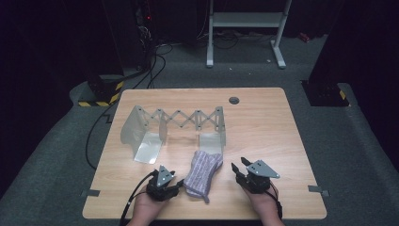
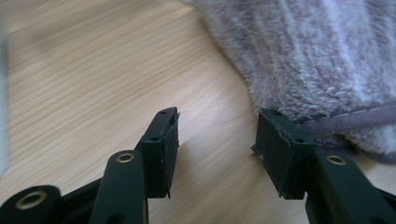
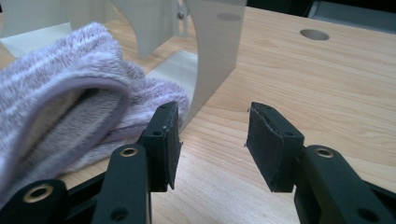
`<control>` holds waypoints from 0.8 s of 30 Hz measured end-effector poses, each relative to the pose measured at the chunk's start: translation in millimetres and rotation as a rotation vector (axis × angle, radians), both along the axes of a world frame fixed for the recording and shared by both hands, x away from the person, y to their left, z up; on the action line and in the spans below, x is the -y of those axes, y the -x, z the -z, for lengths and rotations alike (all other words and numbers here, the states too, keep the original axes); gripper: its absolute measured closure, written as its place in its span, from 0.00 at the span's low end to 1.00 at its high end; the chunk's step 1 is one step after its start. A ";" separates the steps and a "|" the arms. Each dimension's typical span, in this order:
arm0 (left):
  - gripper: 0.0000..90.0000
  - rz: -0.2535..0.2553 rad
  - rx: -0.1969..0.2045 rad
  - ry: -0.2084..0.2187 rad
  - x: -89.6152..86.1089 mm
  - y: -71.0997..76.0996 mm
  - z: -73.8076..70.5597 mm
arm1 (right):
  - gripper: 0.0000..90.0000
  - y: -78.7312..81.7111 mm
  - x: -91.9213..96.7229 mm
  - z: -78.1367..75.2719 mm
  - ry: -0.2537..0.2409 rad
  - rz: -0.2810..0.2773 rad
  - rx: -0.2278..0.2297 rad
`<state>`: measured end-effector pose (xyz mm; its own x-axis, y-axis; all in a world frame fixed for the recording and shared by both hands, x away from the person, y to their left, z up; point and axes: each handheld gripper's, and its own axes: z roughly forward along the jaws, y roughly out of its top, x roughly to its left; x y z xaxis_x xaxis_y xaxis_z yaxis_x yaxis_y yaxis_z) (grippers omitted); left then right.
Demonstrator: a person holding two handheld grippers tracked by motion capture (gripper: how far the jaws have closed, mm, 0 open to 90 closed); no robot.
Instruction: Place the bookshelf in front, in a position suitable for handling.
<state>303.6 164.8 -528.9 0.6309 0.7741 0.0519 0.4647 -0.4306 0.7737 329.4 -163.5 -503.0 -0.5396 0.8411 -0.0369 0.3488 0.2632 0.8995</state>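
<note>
The folded purple-grey towel [image 1: 203, 174] lies on the wooden surface [image 1: 263, 127] in front of the expanding metal rack [image 1: 176, 129], its far end just before the rack's right-hand panel and its near end between your two hands. Take the towel as your landmark.

Your left gripper [image 1: 168, 180] sits just left of the towel's near end, jaws about halfway open with nothing between them. In the left gripper view the right-hand pad stands just at the hemmed edge [image 2: 345, 122], the other over bare wood. Your right gripper [image 1: 240, 167] is to the right of the towel, apart from it, jaws likewise parted and empty; in the right gripper view the towel's rolled fold [image 3: 79, 93] lies left of the jaws, not between them.

The work in hand looks like taking the towel up by its near end from both sides. To do it well:
- Slide the left jaws toward the hem so one pad goes under the edge, not on top of the pile.
- Bring the right jaws in toward the fold and keep them low to the surface.
- Close on the full thickness of the layers; catching a single layer would likely let the fold fall open.
- Mind the rack panel just beyond the towel when you lift.
</note>
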 end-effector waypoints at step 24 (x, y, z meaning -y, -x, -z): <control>0.51 -0.013 0.059 0.000 -17.1 -4.9 -5.7 | 0.56 18.8 -29.3 -13.7 -0.020 -0.110 0.040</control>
